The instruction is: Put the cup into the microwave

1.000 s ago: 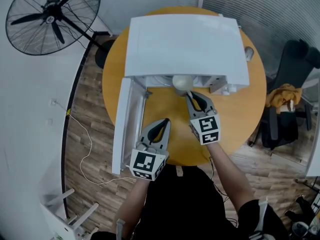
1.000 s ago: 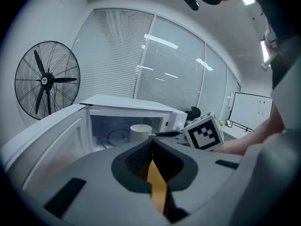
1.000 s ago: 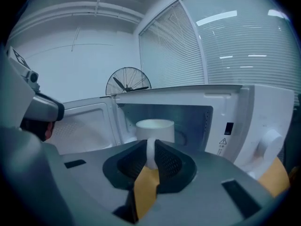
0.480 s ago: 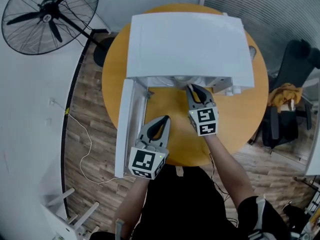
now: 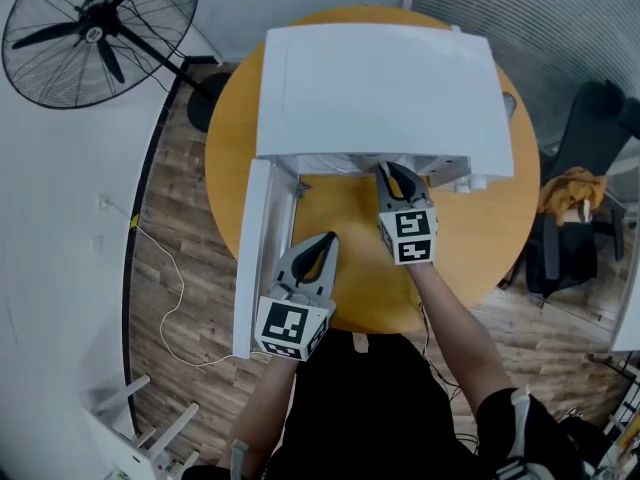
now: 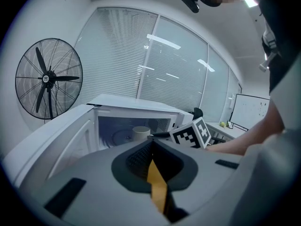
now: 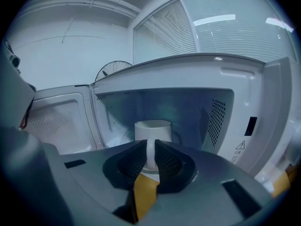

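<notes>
The white microwave [image 5: 380,78] stands on the round orange table [image 5: 480,228] with its door [image 5: 255,253] swung open to the left. My right gripper [image 5: 391,178] reaches into the oven's mouth, shut on the handle of the white cup [image 7: 153,128]. The cup stands upright inside the cavity, over the glass turntable [image 7: 123,136]. From the left gripper view the cup [image 6: 141,133] shows inside the cavity, beside the right gripper's marker cube [image 6: 190,134]. In the head view the microwave's top hides the cup. My left gripper [image 5: 326,242] hovers in front of the open door, shut and holding nothing.
A standing fan [image 5: 95,28] is at the far left on the wood floor. A dark chair with a yellow cloth [image 5: 565,193] sits to the right of the table. A thin cable [image 5: 170,298] trails over the floor by the door side.
My right gripper has pushed forward with the cup, which went from the oven's mouth to inside the cavity and out of the head view. The left gripper stayed in place.
</notes>
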Demonstrator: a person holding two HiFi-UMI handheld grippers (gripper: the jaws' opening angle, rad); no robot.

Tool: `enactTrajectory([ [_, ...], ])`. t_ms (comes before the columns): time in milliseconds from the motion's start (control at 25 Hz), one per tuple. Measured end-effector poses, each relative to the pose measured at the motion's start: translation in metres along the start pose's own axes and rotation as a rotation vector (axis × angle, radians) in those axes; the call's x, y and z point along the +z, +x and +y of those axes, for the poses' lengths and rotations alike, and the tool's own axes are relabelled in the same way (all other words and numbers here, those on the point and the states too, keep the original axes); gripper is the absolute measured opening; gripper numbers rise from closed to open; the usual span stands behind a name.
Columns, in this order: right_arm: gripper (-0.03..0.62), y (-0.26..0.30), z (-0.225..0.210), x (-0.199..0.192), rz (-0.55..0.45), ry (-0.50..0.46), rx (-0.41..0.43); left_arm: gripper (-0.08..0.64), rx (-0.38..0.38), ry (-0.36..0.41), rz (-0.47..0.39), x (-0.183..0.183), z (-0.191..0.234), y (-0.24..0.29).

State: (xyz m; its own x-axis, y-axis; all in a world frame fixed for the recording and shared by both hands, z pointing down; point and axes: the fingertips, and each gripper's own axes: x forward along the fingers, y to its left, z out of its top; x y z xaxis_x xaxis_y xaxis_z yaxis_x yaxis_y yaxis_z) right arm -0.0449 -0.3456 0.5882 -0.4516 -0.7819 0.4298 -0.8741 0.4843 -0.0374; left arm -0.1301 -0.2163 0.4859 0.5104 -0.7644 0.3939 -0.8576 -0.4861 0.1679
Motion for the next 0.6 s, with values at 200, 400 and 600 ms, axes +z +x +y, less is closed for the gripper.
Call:
enactTrajectory([
  [200,0.062,0.008,-0.005,0.0,-0.005,-0.007,-0.013,-0.006,-0.009,-0.001,0.006,-0.001,0.0,0.0],
  [400,0.063,0.019,-0.006,-0.001,-0.004,-0.012,-0.021,-0.005,-0.016,-0.001,0.015,-0.007,-0.002,0.0],
  [600,0.063,0.033,-0.009,0.001,-0.003,-0.024,-0.04,-0.006,-0.023,-0.005,0.019,-0.008,-0.002,0.001],
])
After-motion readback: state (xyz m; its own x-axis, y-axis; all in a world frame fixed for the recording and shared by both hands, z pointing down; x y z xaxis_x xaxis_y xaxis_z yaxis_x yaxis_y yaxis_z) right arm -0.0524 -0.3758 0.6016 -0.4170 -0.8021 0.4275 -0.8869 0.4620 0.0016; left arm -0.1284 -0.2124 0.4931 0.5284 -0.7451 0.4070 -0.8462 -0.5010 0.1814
